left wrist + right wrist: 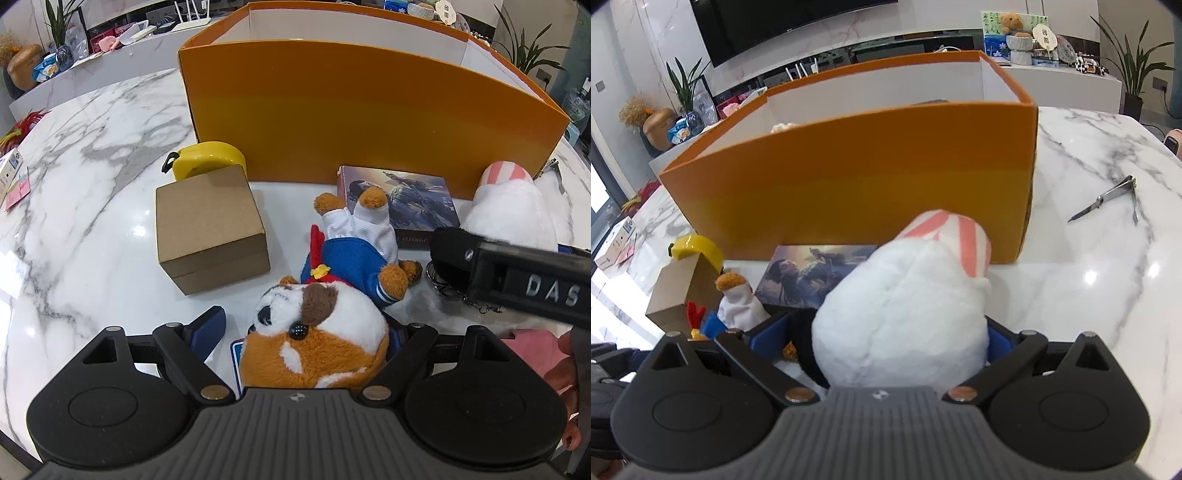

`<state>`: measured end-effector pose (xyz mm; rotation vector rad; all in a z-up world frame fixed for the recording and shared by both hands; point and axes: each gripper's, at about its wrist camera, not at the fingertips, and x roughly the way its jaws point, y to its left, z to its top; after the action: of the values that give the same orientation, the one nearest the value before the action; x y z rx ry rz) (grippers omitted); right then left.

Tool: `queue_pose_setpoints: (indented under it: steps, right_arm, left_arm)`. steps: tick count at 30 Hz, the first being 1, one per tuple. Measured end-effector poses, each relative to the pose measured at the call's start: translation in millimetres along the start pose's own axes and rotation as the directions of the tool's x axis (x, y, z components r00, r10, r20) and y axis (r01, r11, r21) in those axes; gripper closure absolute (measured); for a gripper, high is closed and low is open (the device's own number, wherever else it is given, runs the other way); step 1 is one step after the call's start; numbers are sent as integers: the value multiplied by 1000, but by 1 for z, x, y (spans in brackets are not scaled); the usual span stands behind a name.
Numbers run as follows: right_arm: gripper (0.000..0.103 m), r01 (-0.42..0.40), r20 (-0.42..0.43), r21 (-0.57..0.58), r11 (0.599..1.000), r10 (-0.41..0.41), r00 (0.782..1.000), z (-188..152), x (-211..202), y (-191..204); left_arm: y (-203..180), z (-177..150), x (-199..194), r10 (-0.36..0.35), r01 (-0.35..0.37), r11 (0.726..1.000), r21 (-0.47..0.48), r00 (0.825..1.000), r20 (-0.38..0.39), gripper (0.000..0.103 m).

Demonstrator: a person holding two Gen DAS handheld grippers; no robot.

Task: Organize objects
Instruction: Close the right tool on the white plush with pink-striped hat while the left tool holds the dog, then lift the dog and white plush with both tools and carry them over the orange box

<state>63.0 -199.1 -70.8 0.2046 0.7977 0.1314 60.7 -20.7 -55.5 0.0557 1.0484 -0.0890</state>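
The left gripper (pixel 306 328) pointed forward and down, its blue-padded fingers (pixel 208 330) spread wide apart, a brown-and-white plush head between them. The right gripper (pixel 886 341) reached in at the left one's right side, its blue pads (pixel 768 332) also spread, flanking a white plush. Whether either truly pinched could not be told

Bright, even indoor light; ceiling glare spots gleam on the marble table (pixel 1089 277). Fisheye distortion bends the edges, corners vignette black, close plush slightly soft.
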Motion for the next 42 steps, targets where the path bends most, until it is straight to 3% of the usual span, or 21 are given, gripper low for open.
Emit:
queue_pose_setpoints:
  steps: [13, 20, 21, 23, 24, 31, 42]
  right_arm:
    - [1, 15, -8, 31, 999, -15, 1000, -1, -1, 1]
    - [9, 18, -12, 25, 1000, -18, 1000, -2, -3, -3]
    - [11, 21, -11, 22, 1000, -21, 1000, -2, -4, -3]
    - [14, 20, -10, 26, 999, -19, 1000, -2, -5, -4]
    - [17, 15, -9, 36, 999, -14, 1000, -1, -7, -6]
    - [20, 12, 4, 6, 1000, -12, 1000, -1, -17, -4]
    - [21, 0, 10, -14, 1000, 1, 1000, -4, -26, -2]
  left_arm:
    - [-5, -4, -4, 2, -2, 1000, -3, 1000, 14, 5]
    - [-4, -4, -4, 3, -3, 1000, -6, 1000, 15, 5]
    - [-4, -5, -4, 2, -2, 1000, -5, 1000, 13, 6]
    - [-3, -3, -6, -7, 7, 1000, -1, 1000, 27, 29]
    - [-3, -3, -8, -3, 3, 1000, 7, 1000, 28, 34]
    - [10, -1, -11, -65, 66, 996, -61, 998, 16, 36]
    - [9, -3, -15, -67, 68, 996, -56, 998, 23, 37]
